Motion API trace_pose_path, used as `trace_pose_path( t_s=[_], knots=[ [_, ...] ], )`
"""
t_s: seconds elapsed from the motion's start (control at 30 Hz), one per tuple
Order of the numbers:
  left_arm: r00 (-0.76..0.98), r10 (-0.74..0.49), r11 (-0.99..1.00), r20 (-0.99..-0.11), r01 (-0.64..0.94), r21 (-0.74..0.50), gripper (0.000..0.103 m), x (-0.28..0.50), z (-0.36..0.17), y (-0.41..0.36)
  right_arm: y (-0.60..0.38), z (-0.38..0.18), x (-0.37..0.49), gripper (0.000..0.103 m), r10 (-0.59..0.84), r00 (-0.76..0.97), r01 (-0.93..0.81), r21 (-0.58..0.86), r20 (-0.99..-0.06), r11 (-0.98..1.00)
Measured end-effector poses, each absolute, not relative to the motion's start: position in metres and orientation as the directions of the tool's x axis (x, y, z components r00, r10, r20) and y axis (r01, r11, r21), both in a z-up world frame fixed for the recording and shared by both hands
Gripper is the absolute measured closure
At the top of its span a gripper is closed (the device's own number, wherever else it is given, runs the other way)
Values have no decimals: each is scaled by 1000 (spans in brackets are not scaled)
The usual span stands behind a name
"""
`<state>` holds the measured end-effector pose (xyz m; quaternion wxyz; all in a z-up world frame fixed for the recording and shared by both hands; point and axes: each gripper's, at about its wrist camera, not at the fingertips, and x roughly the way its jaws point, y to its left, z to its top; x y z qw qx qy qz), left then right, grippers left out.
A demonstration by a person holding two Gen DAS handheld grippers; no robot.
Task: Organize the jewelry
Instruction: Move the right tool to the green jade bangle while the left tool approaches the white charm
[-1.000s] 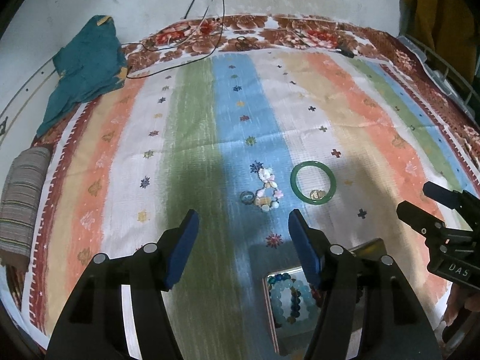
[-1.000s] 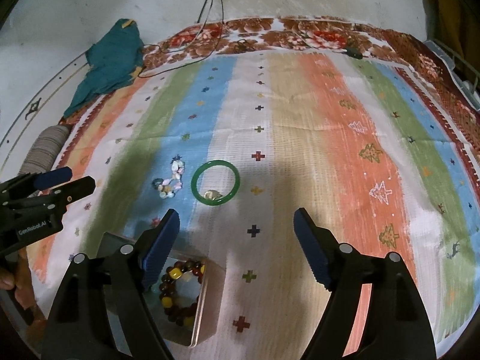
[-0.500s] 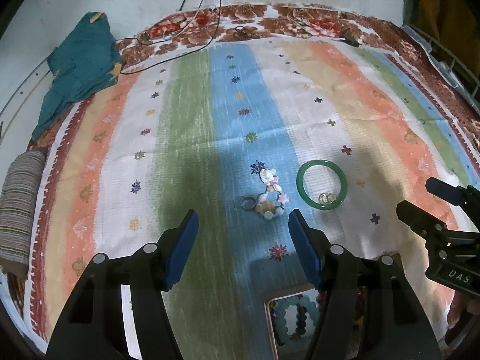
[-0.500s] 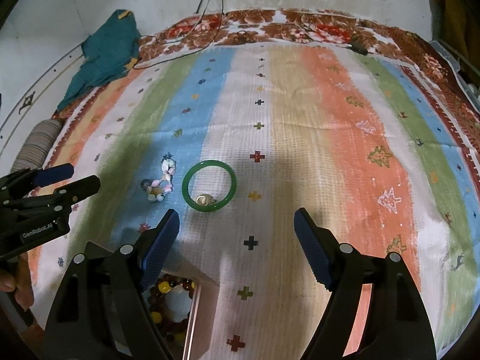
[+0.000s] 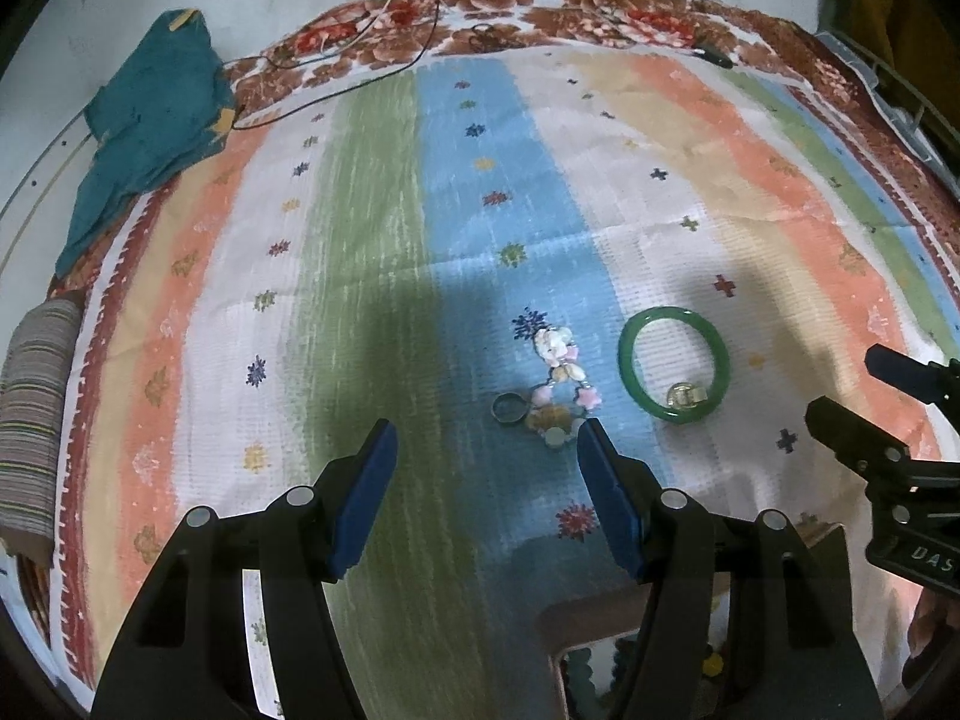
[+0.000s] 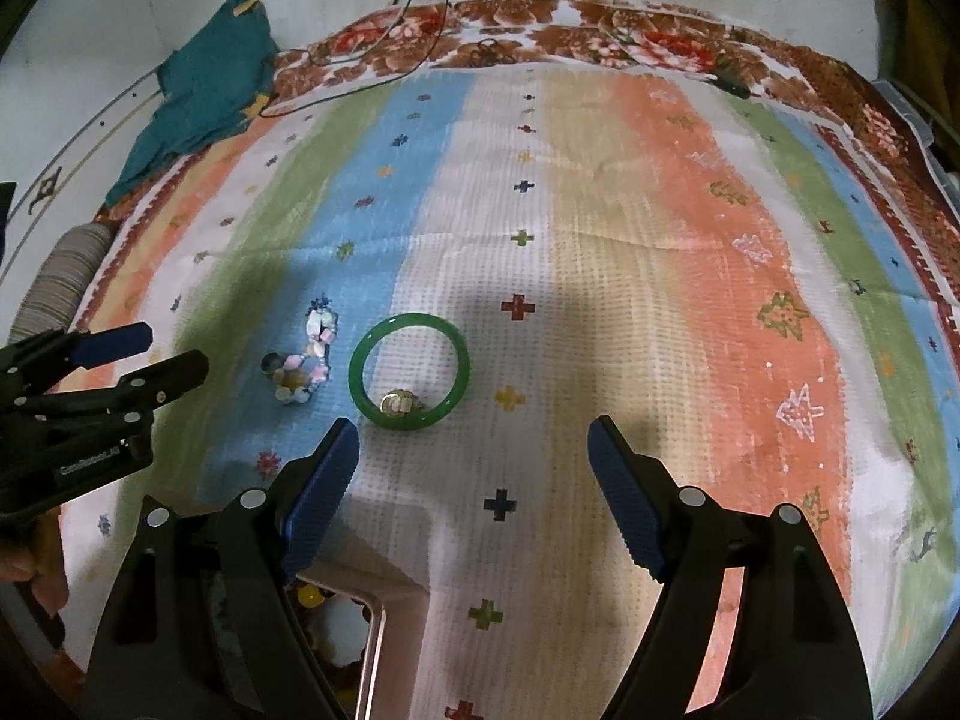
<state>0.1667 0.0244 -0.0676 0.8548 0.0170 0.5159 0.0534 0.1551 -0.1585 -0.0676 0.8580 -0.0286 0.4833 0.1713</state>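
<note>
Nearest the cameras, a clear tray (image 6: 375, 642) holding beaded bracelets (image 6: 336, 612) sits at the close edge of the striped cloth (image 5: 372, 252), partly hidden under the fingers. The left gripper (image 5: 486, 450) tilts steeply down over the green and blue stripes, jaws parted with nothing between them. The right gripper (image 6: 474, 450) is pitched down alike over the white stripe, its jaws spread wider and also empty. A hand (image 6: 36, 564) shows at the left gripper's handle. Just beyond the left gripper's right fingertip lie a shell bracelet (image 5: 558, 378) and a small dark ring (image 5: 509, 407) touching its side. Beside them a green bangle (image 6: 409, 371) lies flat, a small gold piece (image 6: 397, 402) inside its near rim. Far off, a teal cloth (image 5: 150, 126) and black cables (image 5: 384, 18) lie at the border.
</note>
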Motion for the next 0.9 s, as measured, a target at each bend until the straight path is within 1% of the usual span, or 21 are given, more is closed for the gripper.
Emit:
trace_pose_path(
  t_s=[0.33, 0.6, 0.9],
  knots=[
    [434, 86, 995, -897, -75, 59, 41, 182, -84, 30, -153, -80, 173, 24, 247, 455, -315, 105, -856, 943],
    [409, 33, 996, -912, -84, -2, 41, 199, -98, 36, -150, -93, 186, 24, 225, 431, -305, 94, -874, 948],
    [372, 19, 1000, -928, -16, 15, 41, 216, -118, 29, -143, -103, 199, 24, 218, 419, -315, 84, -881, 945]
  ],
)
